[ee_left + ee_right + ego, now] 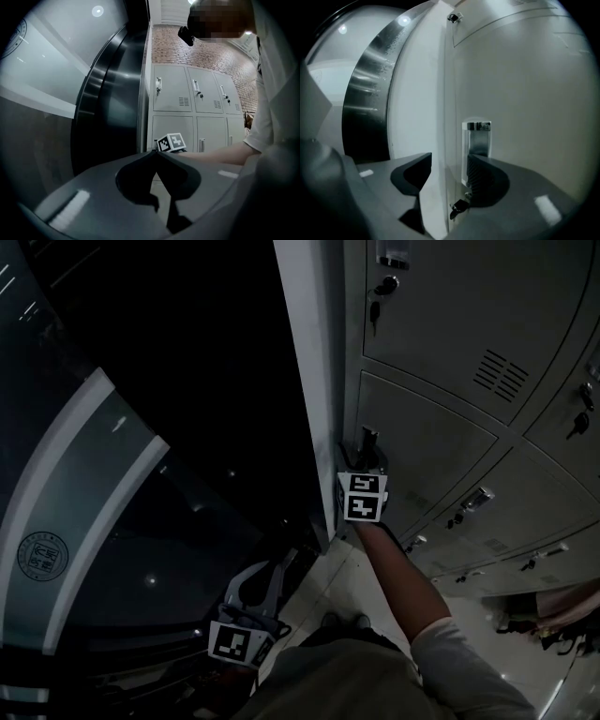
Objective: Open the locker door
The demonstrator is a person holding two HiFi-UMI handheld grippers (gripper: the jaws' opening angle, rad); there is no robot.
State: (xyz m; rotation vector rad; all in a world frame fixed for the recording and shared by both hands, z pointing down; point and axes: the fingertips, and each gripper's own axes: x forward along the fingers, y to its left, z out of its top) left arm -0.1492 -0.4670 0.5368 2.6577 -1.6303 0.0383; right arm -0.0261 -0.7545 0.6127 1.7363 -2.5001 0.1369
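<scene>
In the head view the scene is dim. The right tongs reach far out to the left edge of the locker door, in the leftmost column of a grey bank of lockers. Their marker cube and the person's forearm cover most of the tool, so the jaw tips are hard to make out here. The left tongs hang low and near, well apart from the lockers, over a pale floor. They are half lost in shadow.

In the left gripper view the left tongs are closed, jaw tips meeting with nothing between them. Beyond them, far off, stand the lockers against a brick wall. The right tongs' cube shows just above the jaw tips, and the forearm runs in from the right. A dark curved panel fills the left. The locker door's handle is hidden behind the cube.

In the right gripper view the right tongs stand wide apart and grip nothing. The door's left edge runs between the jaws. The upright recessed handle is just past the right jaw, which covers its lower part, and whether the pad touches it I cannot tell. A key sticks out below it, partly cut off by the jaw. The door lies flush and closed.
</scene>
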